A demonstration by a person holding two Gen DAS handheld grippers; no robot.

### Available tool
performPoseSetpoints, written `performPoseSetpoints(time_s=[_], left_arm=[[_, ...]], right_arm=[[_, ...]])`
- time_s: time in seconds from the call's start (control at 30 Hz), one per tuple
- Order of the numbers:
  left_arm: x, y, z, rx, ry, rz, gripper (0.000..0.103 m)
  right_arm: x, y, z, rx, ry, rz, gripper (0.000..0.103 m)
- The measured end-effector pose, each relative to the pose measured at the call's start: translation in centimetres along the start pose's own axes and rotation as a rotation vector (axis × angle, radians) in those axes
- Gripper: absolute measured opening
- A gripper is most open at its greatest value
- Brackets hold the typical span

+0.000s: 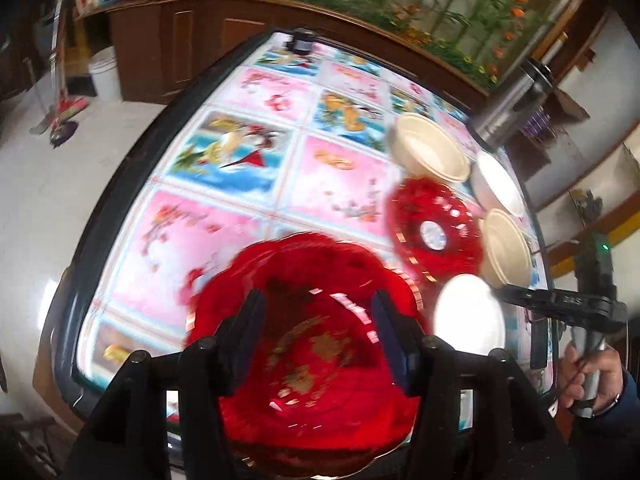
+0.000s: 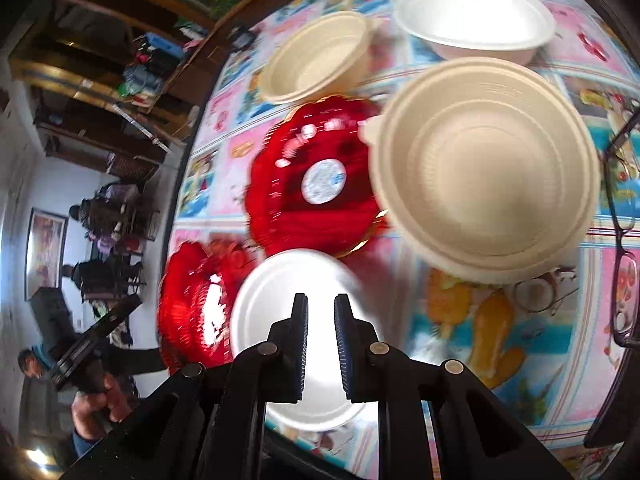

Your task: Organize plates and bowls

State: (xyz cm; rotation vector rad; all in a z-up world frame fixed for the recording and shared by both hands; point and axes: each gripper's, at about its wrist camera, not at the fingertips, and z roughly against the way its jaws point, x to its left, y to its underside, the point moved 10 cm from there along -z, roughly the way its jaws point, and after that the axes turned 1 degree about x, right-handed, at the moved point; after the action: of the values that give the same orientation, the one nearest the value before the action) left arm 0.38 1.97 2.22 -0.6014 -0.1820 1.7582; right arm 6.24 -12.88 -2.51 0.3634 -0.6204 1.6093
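Note:
My left gripper is open, its fingers either side of a red plate stack that lies below them near the table's front edge; the pads do not press on it. A second red plate with a white label lies further right. Around it stand a cream bowl, a white bowl, another cream bowl and a white bowl. My right gripper hangs shut over that near white bowl, nothing between its pads. The big cream bowl is just beyond it.
A patterned cloth covers the table. A steel flask stands at the far right corner and a small dark object at the far edge. Glasses lie right of the bowls. A hand holds the right gripper.

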Motion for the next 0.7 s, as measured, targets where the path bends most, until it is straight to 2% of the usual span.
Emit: performPoseSetpoints(time_s=[0.2,0.4,0.7], left_arm=[[-4.6,-1.4,-2.2,0.040,0.020,-0.086,0.058],[-7.3,-2.3,-4.9,0.092,0.031,-0.123,0.058],[-7.9,-5.4,-10.2,0.161,0.068,-0.027,0.058]], right_arm=[[-1.9,-1.5,-1.1,0.030,0.037,-0.013,0.018],[-4.8,-3.9,0.1,-0.046,0.148,-0.021,0.018],[-4.2,-4.3,-0.3,-0.039,0.076,-0.022,0.018]])
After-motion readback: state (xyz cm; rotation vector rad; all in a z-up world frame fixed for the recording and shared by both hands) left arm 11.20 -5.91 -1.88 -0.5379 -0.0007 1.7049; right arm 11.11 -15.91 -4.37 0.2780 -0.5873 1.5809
